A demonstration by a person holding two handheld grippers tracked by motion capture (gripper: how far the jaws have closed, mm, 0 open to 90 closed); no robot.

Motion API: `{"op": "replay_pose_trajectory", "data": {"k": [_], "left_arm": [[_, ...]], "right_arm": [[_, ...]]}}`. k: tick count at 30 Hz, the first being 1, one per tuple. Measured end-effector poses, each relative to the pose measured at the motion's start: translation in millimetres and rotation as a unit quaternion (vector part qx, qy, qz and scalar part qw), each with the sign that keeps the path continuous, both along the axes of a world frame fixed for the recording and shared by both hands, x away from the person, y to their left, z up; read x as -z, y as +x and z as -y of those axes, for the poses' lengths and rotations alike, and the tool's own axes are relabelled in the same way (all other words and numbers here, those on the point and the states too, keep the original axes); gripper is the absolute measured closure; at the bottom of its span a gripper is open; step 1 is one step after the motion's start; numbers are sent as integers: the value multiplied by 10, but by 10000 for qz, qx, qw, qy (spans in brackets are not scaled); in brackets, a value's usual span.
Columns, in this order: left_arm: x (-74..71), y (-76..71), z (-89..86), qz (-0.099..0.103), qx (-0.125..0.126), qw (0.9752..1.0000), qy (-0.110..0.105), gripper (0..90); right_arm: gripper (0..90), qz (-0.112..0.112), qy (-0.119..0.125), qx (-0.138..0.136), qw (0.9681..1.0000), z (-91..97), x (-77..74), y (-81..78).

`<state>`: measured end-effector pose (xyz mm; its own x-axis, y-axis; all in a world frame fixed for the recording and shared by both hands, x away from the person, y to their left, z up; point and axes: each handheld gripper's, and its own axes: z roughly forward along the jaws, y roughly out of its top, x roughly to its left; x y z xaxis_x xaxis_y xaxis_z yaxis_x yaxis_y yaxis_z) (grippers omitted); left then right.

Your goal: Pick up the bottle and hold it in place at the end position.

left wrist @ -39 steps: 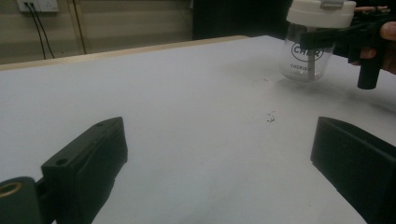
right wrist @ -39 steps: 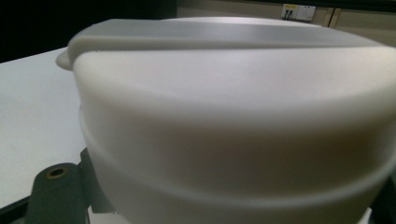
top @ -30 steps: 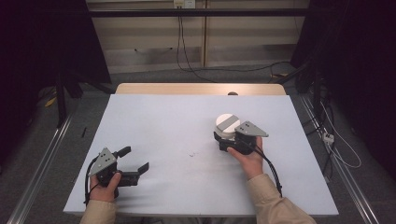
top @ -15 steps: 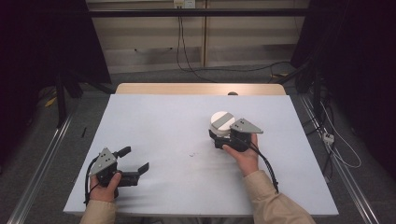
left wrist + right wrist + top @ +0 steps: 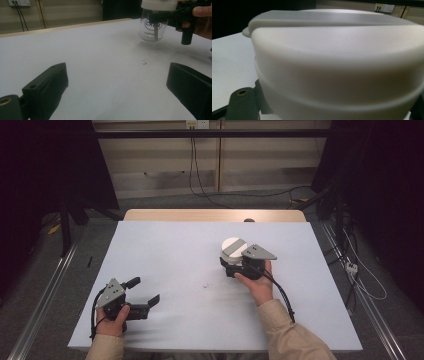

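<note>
Bare table (image 5: 190,255) between tongs, jar (image 5: 233,246) far right

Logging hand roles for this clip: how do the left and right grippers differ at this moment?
The left gripper is open with nothing between its fingers; the right gripper is shut on the jar. The left sits low near the table's front edge; the right holds the jar clear of the surface, farther in. Each is held in one hand.

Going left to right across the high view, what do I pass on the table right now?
Left gripper, fingers open, near the front left edge → small dark speck on the white table → clear jar with a white lid, held by the right gripper.
</note>
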<state>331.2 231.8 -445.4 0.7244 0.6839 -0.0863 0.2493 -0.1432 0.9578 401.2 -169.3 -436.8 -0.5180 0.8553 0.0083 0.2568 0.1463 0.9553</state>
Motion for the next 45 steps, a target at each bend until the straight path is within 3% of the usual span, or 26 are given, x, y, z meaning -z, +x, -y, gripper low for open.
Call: {"op": "replay_pose_trajectory", "data": {"k": [17, 45], "left_arm": [[-3, 0, -11, 10, -10, 10000, -9, 36], [4, 5, -7, -4, 26, 10000, -5, 36]], "right_arm": [[185, -30, -40, -74, 10000, -165, -41, 122], [185, -72, -23, -149, 9999, -343, 39, 237]]}}
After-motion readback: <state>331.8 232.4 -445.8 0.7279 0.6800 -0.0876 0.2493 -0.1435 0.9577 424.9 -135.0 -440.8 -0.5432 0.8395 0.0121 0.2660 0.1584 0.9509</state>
